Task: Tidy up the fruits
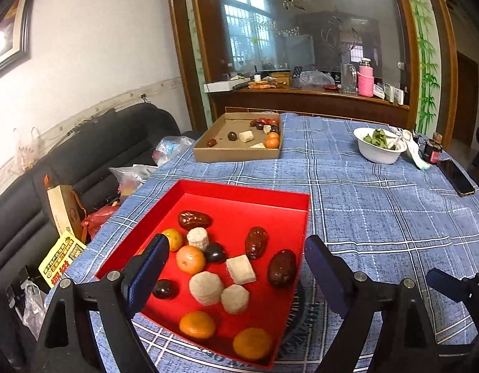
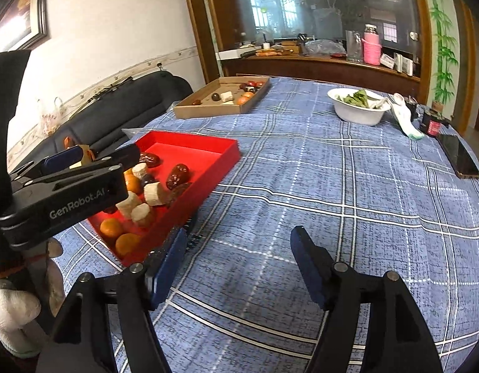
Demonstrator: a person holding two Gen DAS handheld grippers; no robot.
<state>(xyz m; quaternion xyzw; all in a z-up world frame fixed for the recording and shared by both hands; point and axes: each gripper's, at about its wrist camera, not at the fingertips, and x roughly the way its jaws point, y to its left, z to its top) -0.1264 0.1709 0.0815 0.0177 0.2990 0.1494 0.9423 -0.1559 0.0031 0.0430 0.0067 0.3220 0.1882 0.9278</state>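
Left gripper (image 1: 236,267): hovered over the red tray (image 1: 239,191), jaws wide apart and gripping nothing.
Right gripper (image 2: 237,267): hung above the bare blue plaid cloth (image 2: 332,171) beside the tray, jaws apart — nothing between them.
Red tray: sat at the near left of the counter, holding red dates (image 1: 194,219), mandarins (image 1: 190,259), pale cylindrical chunks (image 1: 206,287) and dark round fruits (image 1: 214,252).
Cardboard tray (image 1: 208,152): lay farther back on the counter, well apart from the red one, with more dates, mandarins and pale pieces gathered mostly toward its right side.
White bowl (image 1: 377,152): stood at the far right — green leaves inside.
Phone (image 1: 457,177): rested near the right edge.
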